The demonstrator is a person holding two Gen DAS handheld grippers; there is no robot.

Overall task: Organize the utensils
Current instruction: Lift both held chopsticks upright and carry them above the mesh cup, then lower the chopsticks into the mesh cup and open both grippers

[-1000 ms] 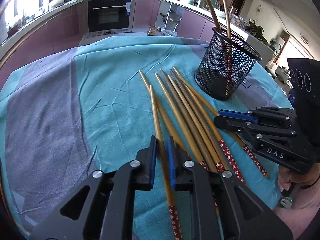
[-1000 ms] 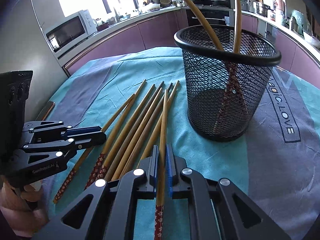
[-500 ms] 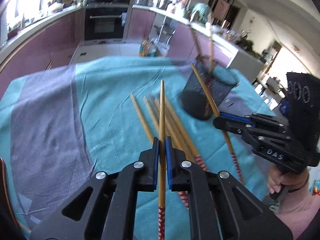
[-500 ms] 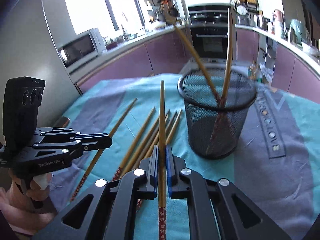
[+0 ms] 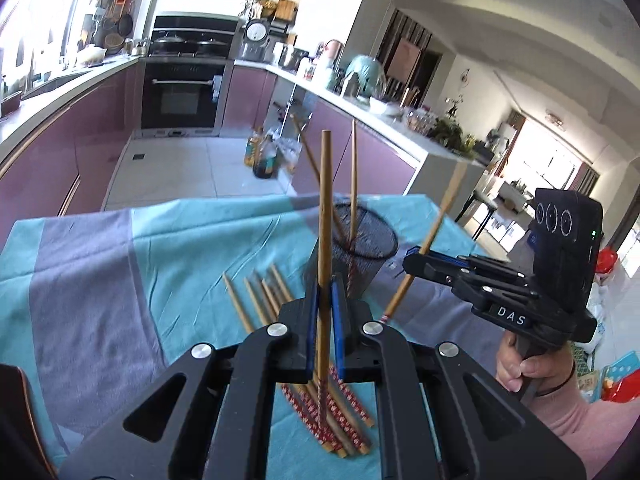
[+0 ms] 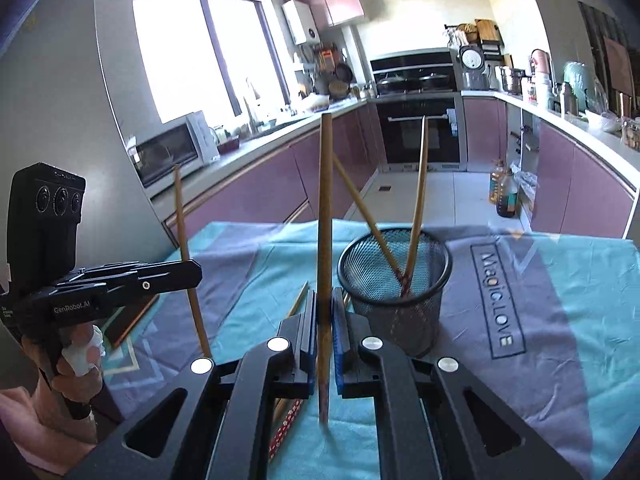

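Now each gripper—left gripper (image 5: 325, 292), right gripper (image 6: 325, 312)—clamps one chopstick (image 5: 324, 216).

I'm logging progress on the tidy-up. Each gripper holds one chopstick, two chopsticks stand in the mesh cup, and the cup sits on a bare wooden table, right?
Not quite. The mesh cup sits on a teal and grey tablecloth, as the right wrist view shows. The rest holds: the left gripper and right gripper each hold one chopstick, and two stand in the cup.
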